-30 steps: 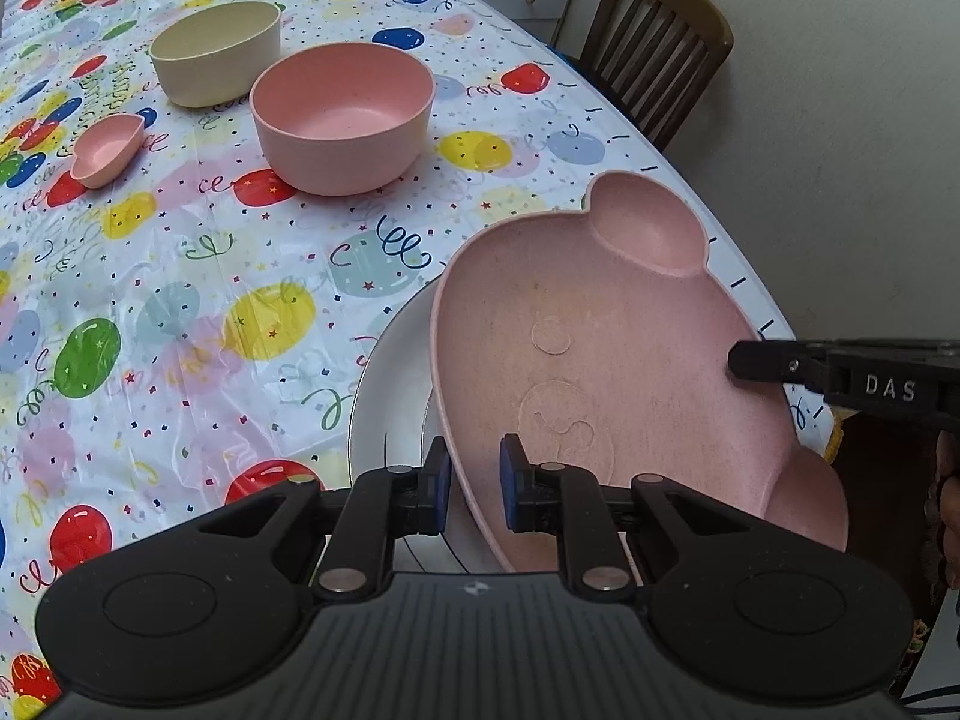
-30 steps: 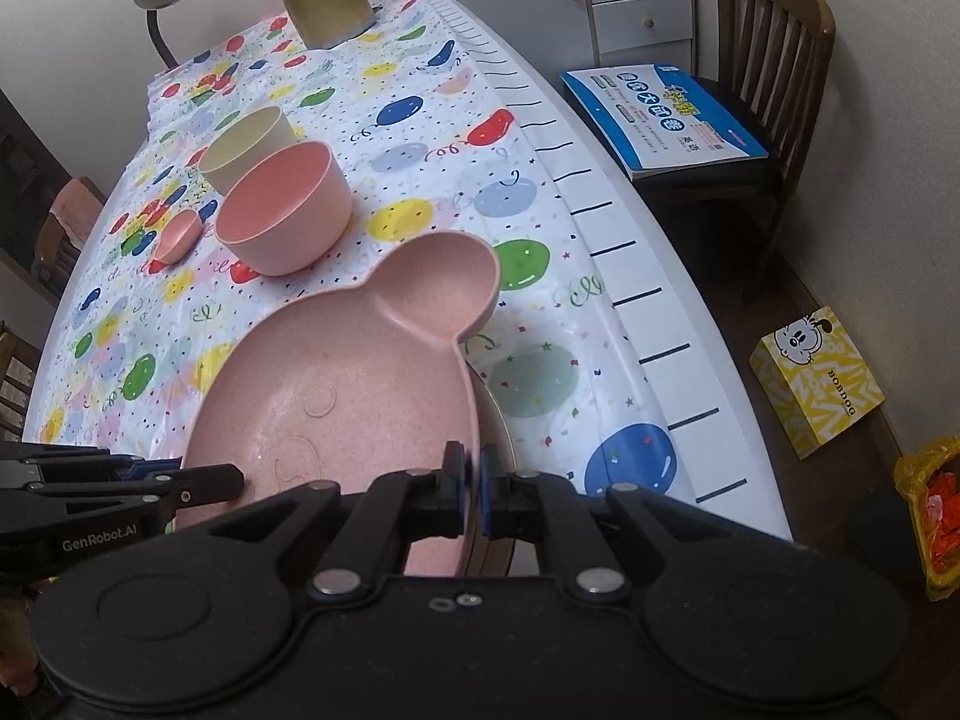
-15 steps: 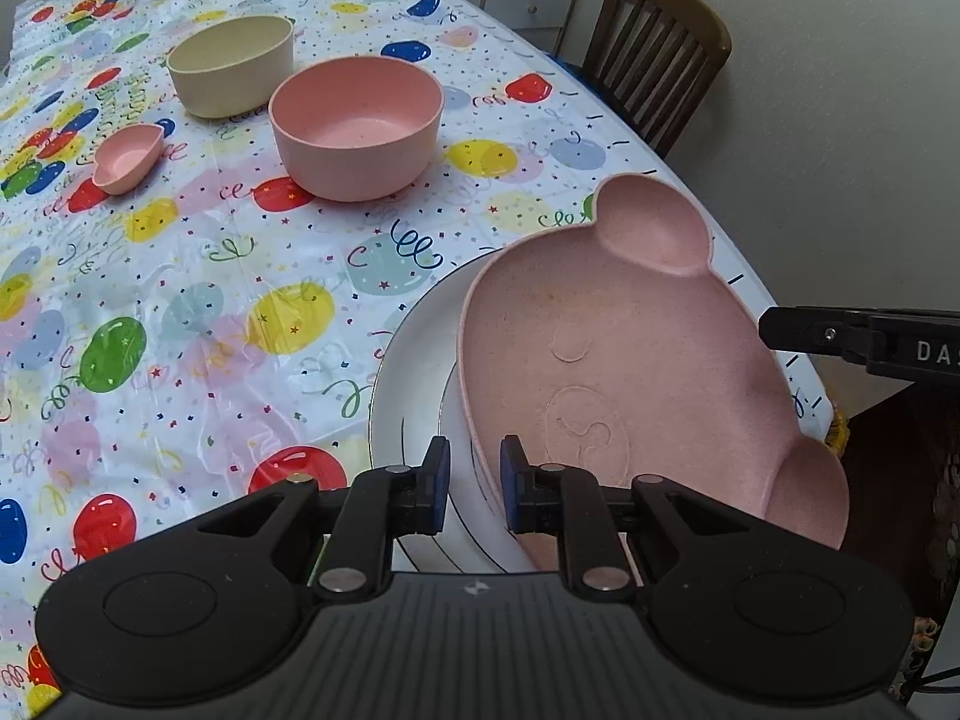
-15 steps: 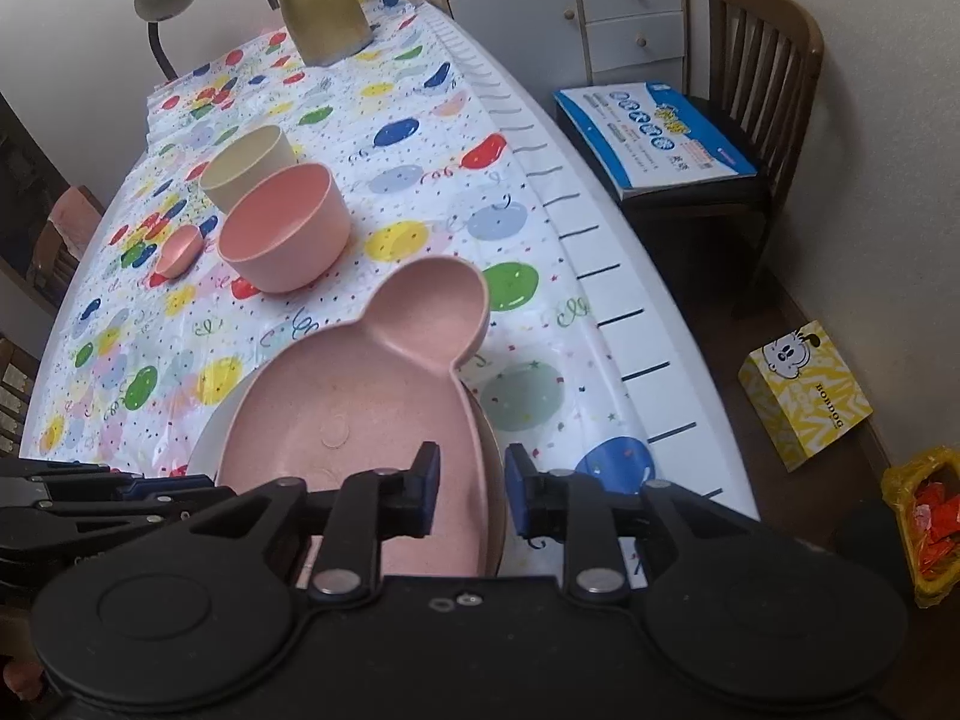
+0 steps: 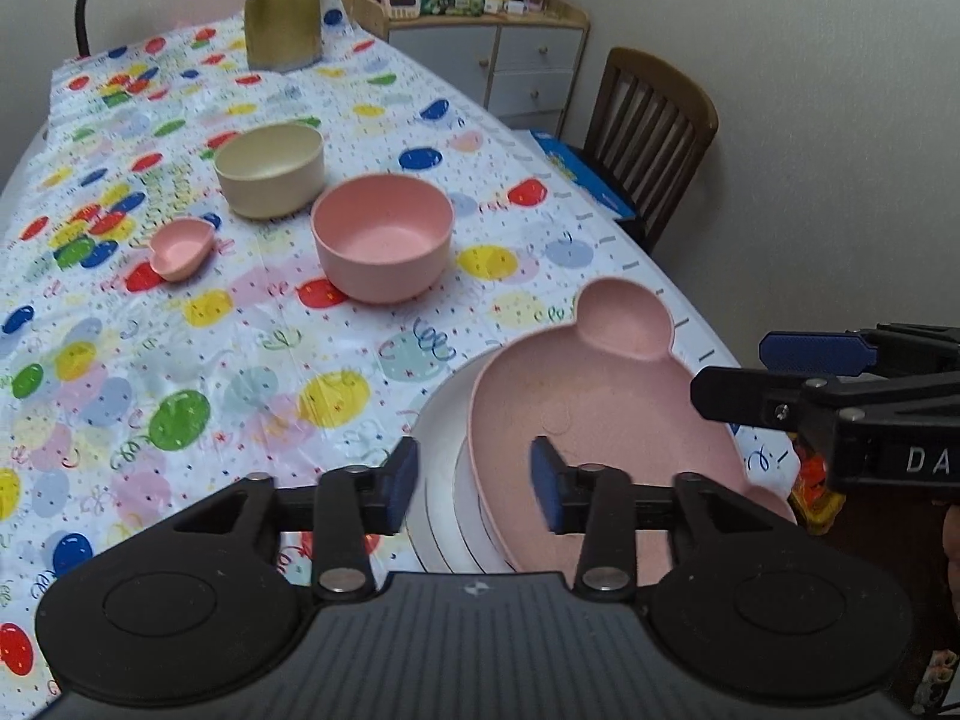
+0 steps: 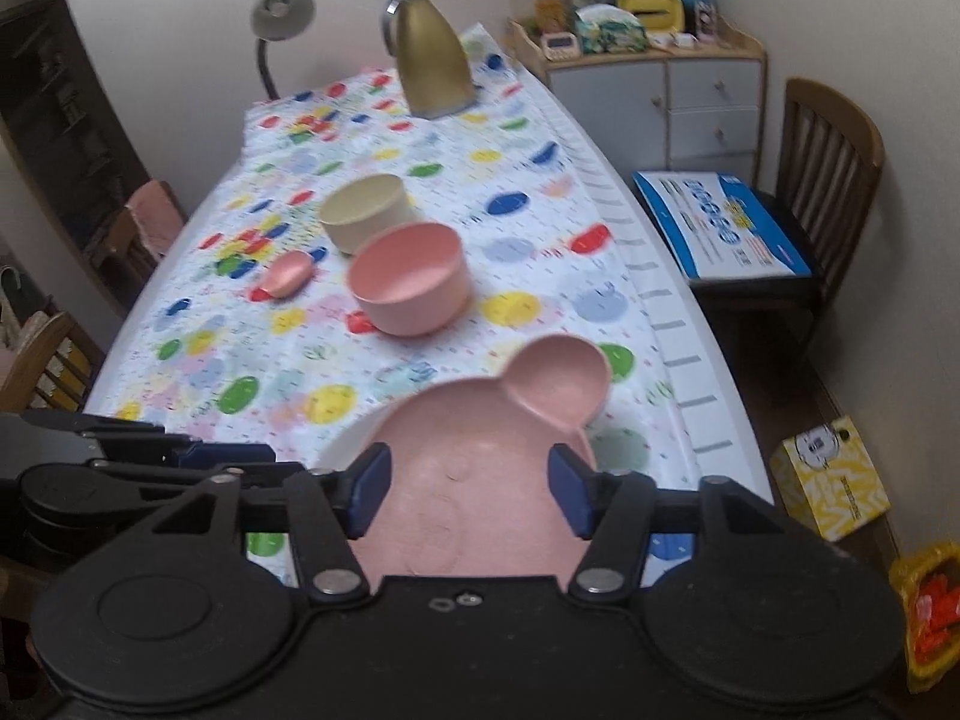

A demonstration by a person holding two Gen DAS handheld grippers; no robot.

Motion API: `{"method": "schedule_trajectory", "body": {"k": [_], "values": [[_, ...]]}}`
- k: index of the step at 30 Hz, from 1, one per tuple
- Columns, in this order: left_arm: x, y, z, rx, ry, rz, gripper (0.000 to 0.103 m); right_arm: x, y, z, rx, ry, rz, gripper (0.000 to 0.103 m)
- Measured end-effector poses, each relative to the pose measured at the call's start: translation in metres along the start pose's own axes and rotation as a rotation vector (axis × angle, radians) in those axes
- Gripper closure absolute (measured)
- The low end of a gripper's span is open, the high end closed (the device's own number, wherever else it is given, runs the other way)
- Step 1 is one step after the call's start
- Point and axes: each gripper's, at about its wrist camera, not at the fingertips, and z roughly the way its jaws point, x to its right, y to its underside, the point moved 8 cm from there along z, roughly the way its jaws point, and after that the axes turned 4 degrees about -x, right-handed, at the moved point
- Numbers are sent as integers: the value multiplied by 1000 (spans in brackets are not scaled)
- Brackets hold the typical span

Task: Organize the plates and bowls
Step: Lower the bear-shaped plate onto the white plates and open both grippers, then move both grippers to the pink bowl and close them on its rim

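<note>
**tableflip_99:** Both sets of fingers are spread wide with nothing between them. Left gripper [image 5: 474, 483] hovers over the near rim of the pink bear plate [image 5: 606, 414], right gripper [image 6: 468, 495] does the same from its side. The plate sits on top of the white plate [image 5: 438, 450], shifted right so the white one pokes out on the left. What worries you?

**mug_wrangler:** The edge. That stack is at the near right corner of the desk [image 5: 240, 330], and the bear plate's right side looks like it reaches close to the desk's edge, with floor below. If either gripper clips the rim while pulling away, I'd guess the light plastic plate skates off the slick white one and goes over. The tablecloth looks glossy too, so the whole stack could slide.

**tableflip_99:** Where's the safe room then?

**mug_wrangler:** Left and far. There's open cloth to the left of the stack and between it and the big pink bowl [image 5: 382, 237]. The cream bowl [image 5: 270, 168] sits just behind that one, nearly touching, and the small pink dish [image 5: 180, 249] is off to the left, apart from both. Gold jug [image 5: 282, 6] is way at the far end, no issue.

**tableflip_99:** So lift straight up, then head far-left for the bowls?

**mug_wrangler:** Yep. And watch the two grippers, they're close together at the right side.
</note>
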Motion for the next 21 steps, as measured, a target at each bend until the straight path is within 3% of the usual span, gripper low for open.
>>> {"method": "schedule_trajectory", "body": {"k": [7,13,19,21], "values": [[-13,-13,-26,79,-48,-27,47,-25,-14,-13,62,-30,-47,23],[-31,-28,-47,153,-75,-61,35,-40,-32,-22,143,-32,-63,4],[-54,-46,-57,199,-86,-90,33,-52,-50,-24,186,-20,-83,1],[-62,-52,-57,212,-84,-99,24,-54,-55,-21,186,-16,-80,1]]}}
